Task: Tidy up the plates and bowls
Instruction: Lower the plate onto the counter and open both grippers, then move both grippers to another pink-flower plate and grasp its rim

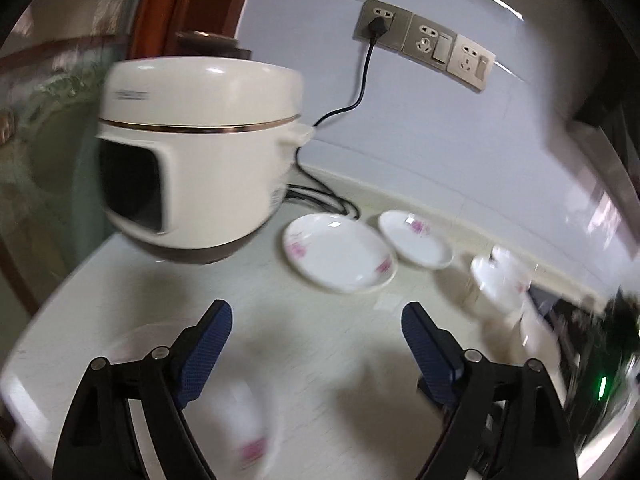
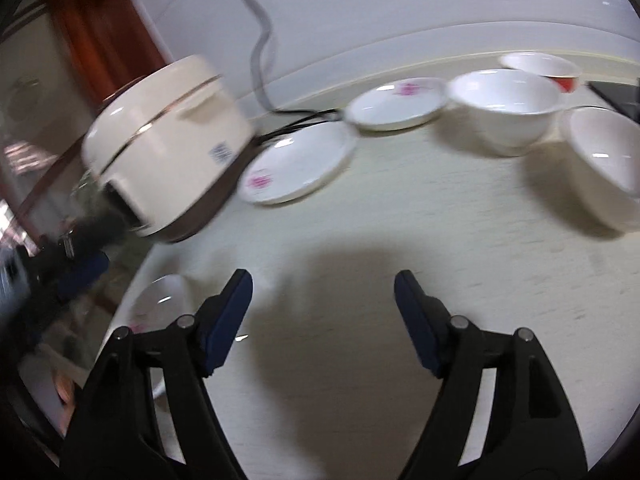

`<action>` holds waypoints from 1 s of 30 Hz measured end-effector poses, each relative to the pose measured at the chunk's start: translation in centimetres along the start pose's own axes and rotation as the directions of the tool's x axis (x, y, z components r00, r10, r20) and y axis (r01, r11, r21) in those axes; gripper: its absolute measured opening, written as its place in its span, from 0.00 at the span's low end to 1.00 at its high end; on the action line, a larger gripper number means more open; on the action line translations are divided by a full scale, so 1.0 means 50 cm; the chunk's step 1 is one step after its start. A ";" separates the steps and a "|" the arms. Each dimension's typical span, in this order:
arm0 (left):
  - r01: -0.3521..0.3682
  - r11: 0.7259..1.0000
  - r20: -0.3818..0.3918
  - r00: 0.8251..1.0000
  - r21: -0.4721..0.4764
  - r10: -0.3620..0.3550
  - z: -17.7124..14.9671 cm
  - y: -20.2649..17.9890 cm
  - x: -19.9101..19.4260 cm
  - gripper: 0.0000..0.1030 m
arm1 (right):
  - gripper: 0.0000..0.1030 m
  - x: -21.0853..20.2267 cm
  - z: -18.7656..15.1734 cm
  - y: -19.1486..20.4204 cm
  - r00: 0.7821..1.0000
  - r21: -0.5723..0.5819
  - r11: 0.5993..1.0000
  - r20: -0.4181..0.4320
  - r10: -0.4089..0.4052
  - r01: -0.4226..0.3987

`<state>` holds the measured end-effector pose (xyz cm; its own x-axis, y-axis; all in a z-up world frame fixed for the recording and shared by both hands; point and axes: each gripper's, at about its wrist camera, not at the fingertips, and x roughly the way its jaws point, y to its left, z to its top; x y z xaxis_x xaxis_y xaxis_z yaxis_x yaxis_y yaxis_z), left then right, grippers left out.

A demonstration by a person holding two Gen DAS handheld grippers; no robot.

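Plates: two white ones with pink flowers lie on the pale counter (image 2: 400,240), just right of a cream rice cooker (image 1: 200,152). Nearer, larger plate (image 1: 340,256) and farther plate (image 1: 416,240) sit edge to edge; whether rims touch, cannot tell. Another flowered plate (image 2: 160,304), blurred, lies at the near left, beside the counter's edge. Three white bowls at far right: middle bowl (image 2: 504,104), a red-marked bowl (image 2: 540,70) behind it, a third bowl (image 2: 604,164) nearer, at the right. Left gripper (image 1: 316,316) jaws spread wide, nothing between. Right gripper (image 2: 324,284) likewise, empty, over bare counter. Cooker's black cord runs up to a wall socket (image 1: 380,22).
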<state>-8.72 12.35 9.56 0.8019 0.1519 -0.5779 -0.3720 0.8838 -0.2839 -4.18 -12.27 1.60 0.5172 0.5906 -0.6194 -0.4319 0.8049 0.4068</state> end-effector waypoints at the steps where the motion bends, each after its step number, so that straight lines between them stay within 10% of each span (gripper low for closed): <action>1: 0.006 1.000 -0.005 1.000 -0.025 -0.006 0.012 -0.016 0.027 0.86 | 0.74 0.000 0.004 -0.008 1.000 0.003 1.000 0.000 -0.010 0.010; 13: -0.074 0.988 0.012 0.997 -0.138 0.077 0.048 -0.012 0.218 0.86 | 0.75 0.101 0.090 -0.043 0.994 0.020 0.996 -0.077 -0.081 0.083; 24: -0.079 0.968 0.006 0.997 -0.240 0.083 0.043 0.032 0.214 0.86 | 0.74 0.267 0.192 0.018 0.993 -0.054 0.998 -0.115 -0.024 0.018; 30: -0.083 0.969 -0.038 0.996 -0.232 0.076 0.046 0.029 0.244 0.86 | 0.35 0.310 0.209 0.033 0.988 -0.081 0.996 -0.146 -0.057 0.046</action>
<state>1.59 16.51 3.84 0.7528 0.2018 -0.6265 -0.5357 0.7410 -0.4050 10.87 -1.21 -0.30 0.4278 0.5291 -0.7328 -0.4663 0.8237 0.3226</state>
